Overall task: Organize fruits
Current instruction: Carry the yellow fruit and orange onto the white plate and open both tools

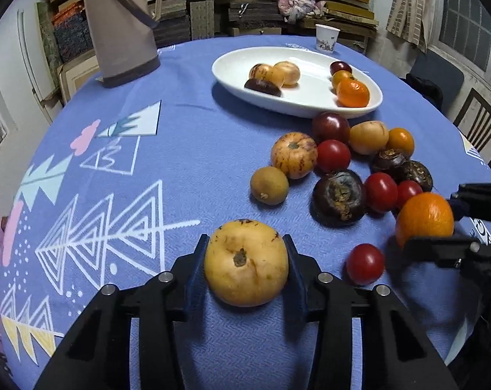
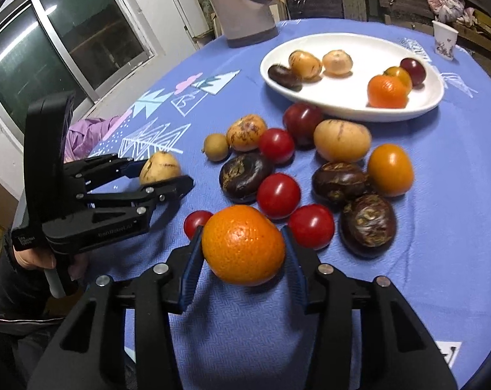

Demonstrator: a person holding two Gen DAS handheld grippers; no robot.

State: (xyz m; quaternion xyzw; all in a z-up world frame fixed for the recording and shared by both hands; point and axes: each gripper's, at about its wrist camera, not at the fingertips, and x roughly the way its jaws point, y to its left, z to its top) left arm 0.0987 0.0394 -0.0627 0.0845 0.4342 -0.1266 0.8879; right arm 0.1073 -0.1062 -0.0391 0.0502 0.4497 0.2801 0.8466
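My left gripper [image 1: 245, 243] is shut on a pale yellow round fruit [image 1: 245, 263], its blue pads pressing both sides, low over the blue tablecloth. My right gripper [image 2: 242, 230] is shut on an orange [image 2: 242, 243] at the near edge of the loose pile. In the right wrist view the left gripper [image 2: 162, 174] and its yellow fruit [image 2: 159, 167] sit left of the pile. In the left wrist view the right gripper [image 1: 437, 224] holds the orange [image 1: 424, 217] at the far right. The white oval plate [image 1: 232, 65] beyond the pile holds several fruits.
Red tomatoes [image 2: 278, 195], dark water chestnuts [image 2: 367, 224], yellow fruits [image 2: 341, 139] and an orange tomato [image 2: 390, 169] lie loose before the plate [image 2: 343, 94]. A beige jug [image 1: 122, 29] stands back left, a paper cup [image 1: 326, 37] behind the plate. A chair [image 1: 479, 130] stands at the right edge.
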